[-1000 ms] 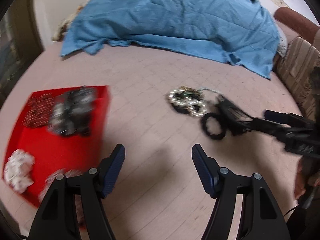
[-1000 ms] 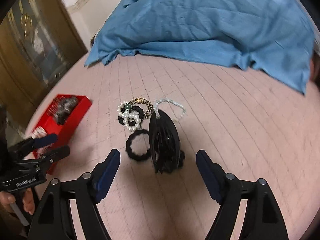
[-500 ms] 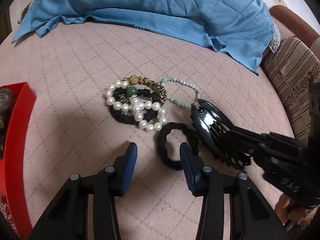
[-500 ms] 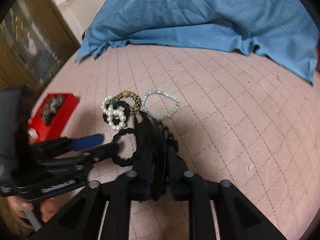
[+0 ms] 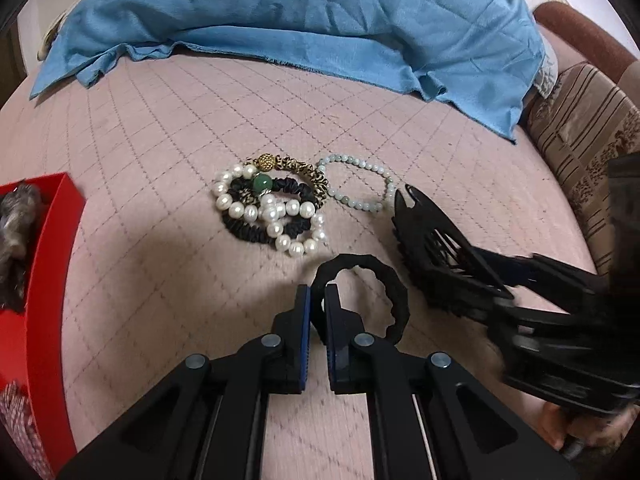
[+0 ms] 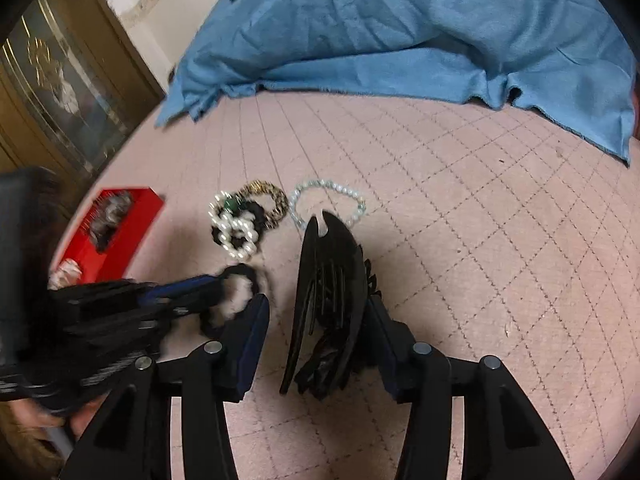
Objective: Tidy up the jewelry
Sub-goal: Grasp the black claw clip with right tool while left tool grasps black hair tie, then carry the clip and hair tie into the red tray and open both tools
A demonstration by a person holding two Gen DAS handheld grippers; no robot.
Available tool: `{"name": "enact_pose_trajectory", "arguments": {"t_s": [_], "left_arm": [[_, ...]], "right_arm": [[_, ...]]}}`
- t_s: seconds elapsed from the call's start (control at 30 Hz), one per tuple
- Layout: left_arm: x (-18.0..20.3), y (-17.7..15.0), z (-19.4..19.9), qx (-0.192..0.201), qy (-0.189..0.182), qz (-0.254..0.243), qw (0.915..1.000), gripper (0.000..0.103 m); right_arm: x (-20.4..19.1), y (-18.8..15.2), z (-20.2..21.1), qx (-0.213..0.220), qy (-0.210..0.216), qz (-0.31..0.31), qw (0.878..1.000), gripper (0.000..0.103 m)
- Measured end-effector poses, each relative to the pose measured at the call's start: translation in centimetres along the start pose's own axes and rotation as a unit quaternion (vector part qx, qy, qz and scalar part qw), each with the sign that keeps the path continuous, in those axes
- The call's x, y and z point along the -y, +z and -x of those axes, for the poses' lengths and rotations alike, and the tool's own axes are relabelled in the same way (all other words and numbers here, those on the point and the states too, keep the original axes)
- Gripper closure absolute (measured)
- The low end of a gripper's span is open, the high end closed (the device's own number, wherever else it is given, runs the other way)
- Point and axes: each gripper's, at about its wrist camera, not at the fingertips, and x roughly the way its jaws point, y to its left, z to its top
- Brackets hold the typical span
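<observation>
My left gripper (image 5: 316, 300) is shut on the near-left rim of a black scrunchie ring (image 5: 394, 296) on the pink quilt. A black claw hair clip (image 6: 328, 280) stands between my right gripper's fingers; the right gripper (image 6: 320, 320) is part open, its right finger touching the clip, its left finger apart from it. A tangle of a pearl bracelet (image 5: 276, 216), a black band and a gold bracelet lies beyond. A pale bead bracelet (image 5: 360, 184) lies beside it. The red box (image 5: 48, 280) sits at the left.
A blue blanket (image 5: 320, 24) covers the far part of the bed. A striped cushion (image 5: 584, 140) is at the right edge. A wooden glass-front cabinet (image 6: 60, 92) stands at the left. The box holds dark jewelry (image 5: 16, 240) and a white-red item (image 5: 20, 420).
My left gripper has swung from the red box to the black scrunchie and shut on it. My right gripper closed on the hair clip, then opened partly again.
</observation>
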Motion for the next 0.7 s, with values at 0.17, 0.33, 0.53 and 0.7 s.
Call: {"name": "enact_pose_trajectory", "arguments": {"t_s": [0.17,0.33,0.53,0.7], "left_arm": [[-0.4,-1.3,2.6,0.005,-0.009,0.004,0.9999,0.097],[-0.7,-2.5,5.6,0.024,0.001,0.000,0.9997,0.097],[-1.4,-3.9,9.7,0.051,0.006,0.005,0.9987,0.097],[-2.9,-5.3,13.6,0.080,0.017,0.016,0.9965,0.097]], "right_arm": [[0.1,-0.5,-0.8,-0.007,-0.032,-0.006,0.999,0.062],[0.2,-1.2,1.5,0.014,-0.016,-0.040,0.999,0.064],[-0.8,-2.1,4.7,0.030,0.010,-0.068,0.997,0.064],[-3.2,-3.2,7.3,0.043,0.029,-0.071,0.996,0.063]]}}
